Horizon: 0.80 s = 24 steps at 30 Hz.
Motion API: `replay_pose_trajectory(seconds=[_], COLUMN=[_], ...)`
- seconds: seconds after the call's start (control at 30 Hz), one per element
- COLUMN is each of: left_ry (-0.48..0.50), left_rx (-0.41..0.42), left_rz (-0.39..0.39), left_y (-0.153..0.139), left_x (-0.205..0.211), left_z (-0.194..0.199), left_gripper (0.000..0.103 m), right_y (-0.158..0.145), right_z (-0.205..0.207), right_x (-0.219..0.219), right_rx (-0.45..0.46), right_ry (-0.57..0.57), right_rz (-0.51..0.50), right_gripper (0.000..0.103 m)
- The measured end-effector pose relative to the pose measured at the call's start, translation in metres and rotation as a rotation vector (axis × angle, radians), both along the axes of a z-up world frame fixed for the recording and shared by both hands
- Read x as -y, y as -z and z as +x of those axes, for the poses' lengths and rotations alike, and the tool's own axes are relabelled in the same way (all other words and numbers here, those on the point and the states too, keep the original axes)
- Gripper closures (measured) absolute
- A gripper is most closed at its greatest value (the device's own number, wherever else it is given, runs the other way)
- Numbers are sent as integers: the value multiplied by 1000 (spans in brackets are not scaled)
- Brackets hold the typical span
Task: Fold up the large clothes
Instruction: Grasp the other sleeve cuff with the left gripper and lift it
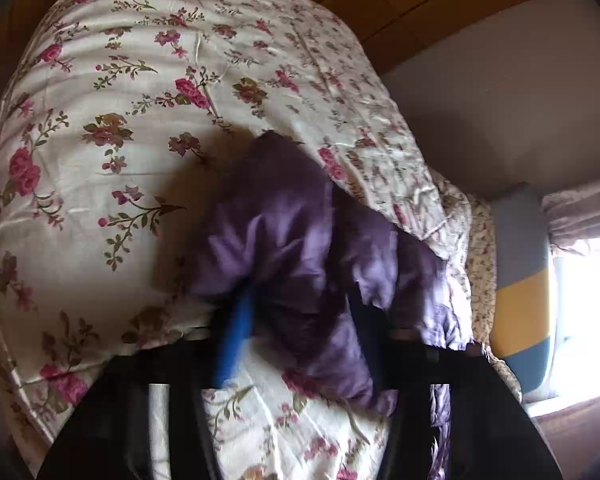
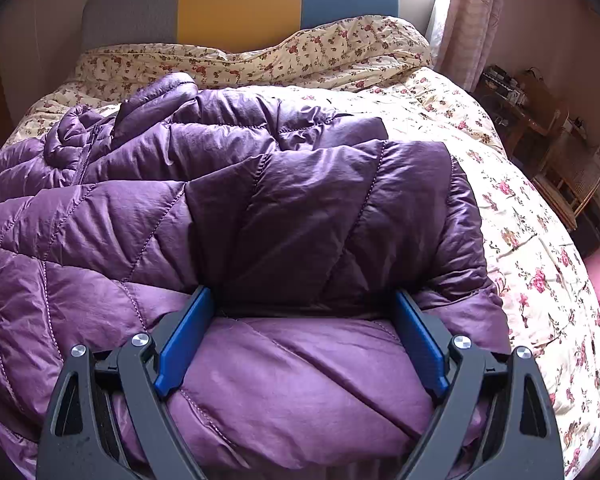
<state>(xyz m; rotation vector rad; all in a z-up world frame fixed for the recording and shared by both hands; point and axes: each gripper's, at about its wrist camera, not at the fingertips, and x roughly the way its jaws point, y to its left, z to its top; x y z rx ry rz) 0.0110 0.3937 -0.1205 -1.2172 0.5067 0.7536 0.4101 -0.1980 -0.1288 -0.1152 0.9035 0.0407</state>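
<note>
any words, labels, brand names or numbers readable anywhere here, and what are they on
None: no text can be read in either view.
The purple puffer jacket shows only quilting and a zipper, no tag or logo.
The floral quilt and the headboard bear pattern and colour only.
The items on the side table are too small to read.

Left wrist view: the left gripper point(image 1: 300, 320) is motion-blurred; purple jacket point(image 1: 300, 240) fabric covers its right finger and the tip of the blue left finger point(image 1: 236, 340), so jaw spacing cannot be read. Right wrist view: the jacket point(image 2: 220, 220) runs off the left and bottom edges. Small items on the wooden furniture point(image 2: 540, 120) at upper right are too small to identify.
</note>
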Motion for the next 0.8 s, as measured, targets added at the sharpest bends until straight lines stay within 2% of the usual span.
replay_pose_trajectory(seconds=[0.07,0.1,0.17,0.23,0.3,0.33,0.4,0.43,0.67,0.7,0.73,0.77,0.8], left_ry=[-40,-46,-13,-3,2,7,-5,-12,-38,-46,-51,-45,-33], left_rx=[23,46,46,89,75,69,77,82,28,14,1,-10,-1], left_rz=[-31,-30,20,-1,9,5,-3,-3,15,36,43,36,22], left_y=[3,1,-8,-13,-19,-19,-18,-17,0,0,0,2,4], left_x=[-2,-1,4,9,17,20,26,29,13,9,6,1,-2], left_z=[-7,-11,-15,-27,-37,-40,-46,-47,-17,-12,-9,-4,-1], left_gripper=[96,98,98,98,96,90,39,35,35,37,51,83,91], right_y=[0,0,0,0,0,-1,-1,-2,-3,-3,-3,-2,-2], right_z=[0,0,0,0,0,0,0,0,1,0,0,0,0], right_x=[0,-1,-1,0,0,1,0,1,2,1,1,1,1], right_rx=[-1,0,0,0,0,1,1,2,3,2,2,2,2], right_ry=[0,0,1,1,1,1,1,2,2,2,2,3,3], right_rz=[-1,-1,2,2,2,3,5,6,10,10,9,10,11], right_gripper=[15,15,14,14,14,14,14,14,14,14,14,14,14])
